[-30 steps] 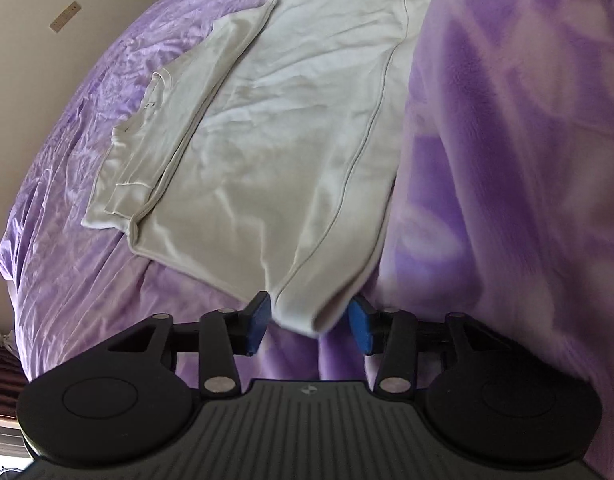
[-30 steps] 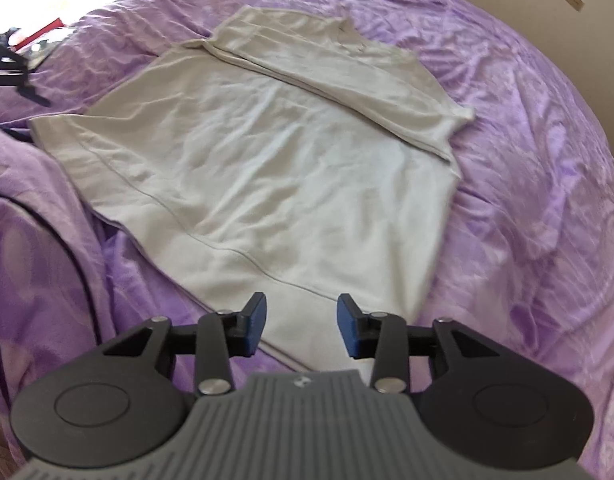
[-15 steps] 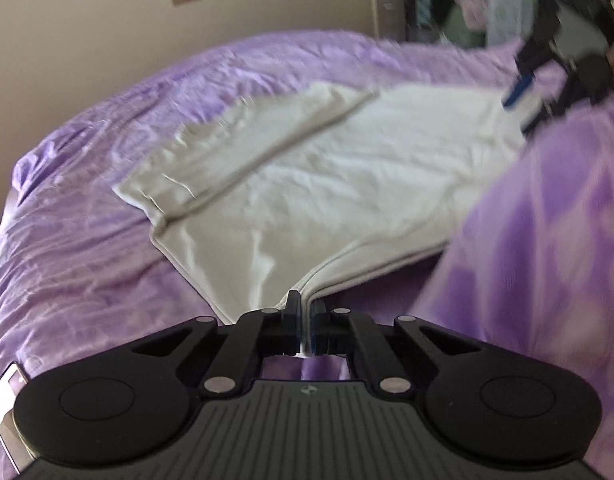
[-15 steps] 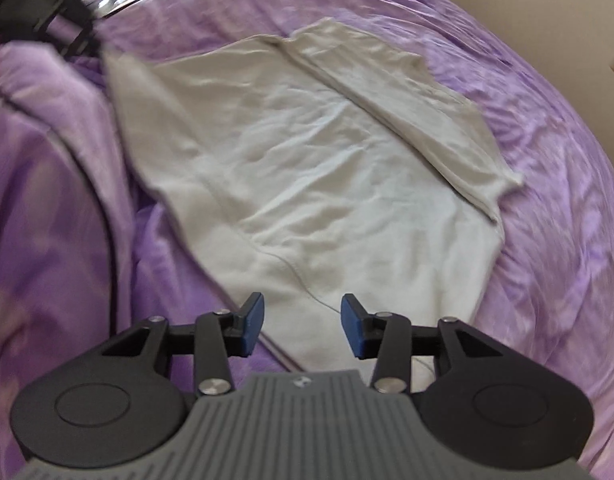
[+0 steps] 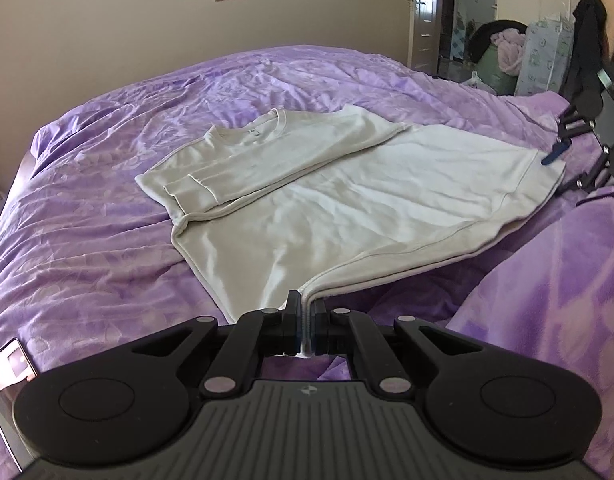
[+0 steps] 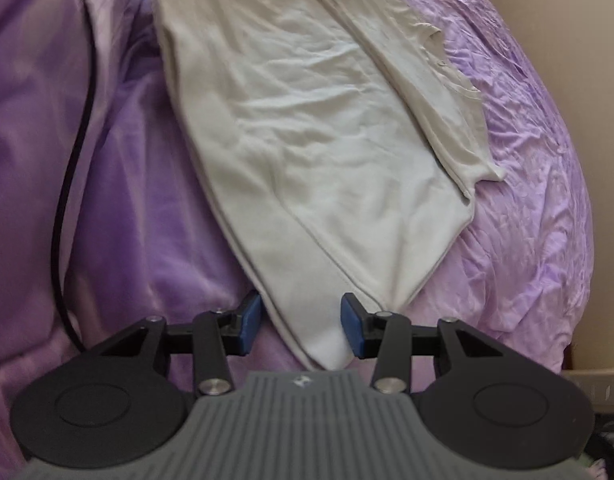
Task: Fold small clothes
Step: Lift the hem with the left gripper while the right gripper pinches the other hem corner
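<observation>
Across the centre of the left wrist view, the pale cream cotton T-shirt (image 5: 339, 192) lies spread on the purple quilted bedspread (image 5: 87, 240), one side folded over. At lower centre, the left gripper (image 5: 305, 326) has its jaws clenched on the shirt's hem corner. In the right wrist view, the right gripper (image 6: 301, 326) stands released, the other hem corner (image 6: 327, 344) lying between its jaws.
</observation>
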A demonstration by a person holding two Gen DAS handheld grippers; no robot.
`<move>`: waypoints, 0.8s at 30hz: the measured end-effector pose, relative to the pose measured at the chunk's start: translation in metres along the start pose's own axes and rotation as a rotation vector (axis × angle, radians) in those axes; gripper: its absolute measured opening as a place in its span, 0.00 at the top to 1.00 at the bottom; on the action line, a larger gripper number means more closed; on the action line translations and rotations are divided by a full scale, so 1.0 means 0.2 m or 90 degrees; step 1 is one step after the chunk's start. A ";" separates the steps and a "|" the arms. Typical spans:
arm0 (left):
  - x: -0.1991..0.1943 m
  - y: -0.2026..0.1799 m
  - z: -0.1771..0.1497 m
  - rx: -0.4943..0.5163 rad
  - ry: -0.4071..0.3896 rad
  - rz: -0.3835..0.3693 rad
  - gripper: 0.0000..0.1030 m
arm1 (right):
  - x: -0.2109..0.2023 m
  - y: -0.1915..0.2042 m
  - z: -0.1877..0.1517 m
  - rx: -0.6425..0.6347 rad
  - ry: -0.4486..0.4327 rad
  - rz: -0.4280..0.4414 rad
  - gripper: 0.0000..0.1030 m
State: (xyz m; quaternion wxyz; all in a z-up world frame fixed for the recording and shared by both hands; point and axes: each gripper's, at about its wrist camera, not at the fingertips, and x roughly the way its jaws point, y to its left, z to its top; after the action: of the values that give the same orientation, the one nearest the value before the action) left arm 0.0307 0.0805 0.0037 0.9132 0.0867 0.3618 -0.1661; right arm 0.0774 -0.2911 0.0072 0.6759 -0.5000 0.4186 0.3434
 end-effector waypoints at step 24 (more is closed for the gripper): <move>-0.24 0.03 0.34 -0.015 -0.167 0.169 0.97 | -0.37 -0.28 0.16 0.216 -0.187 -0.339 1.00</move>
State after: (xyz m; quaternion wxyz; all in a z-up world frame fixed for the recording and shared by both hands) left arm 0.0433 0.0795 0.0874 0.9674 0.1005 0.2272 -0.0496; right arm 0.1025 -0.2782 0.1010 0.8682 -0.4177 0.2229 0.1487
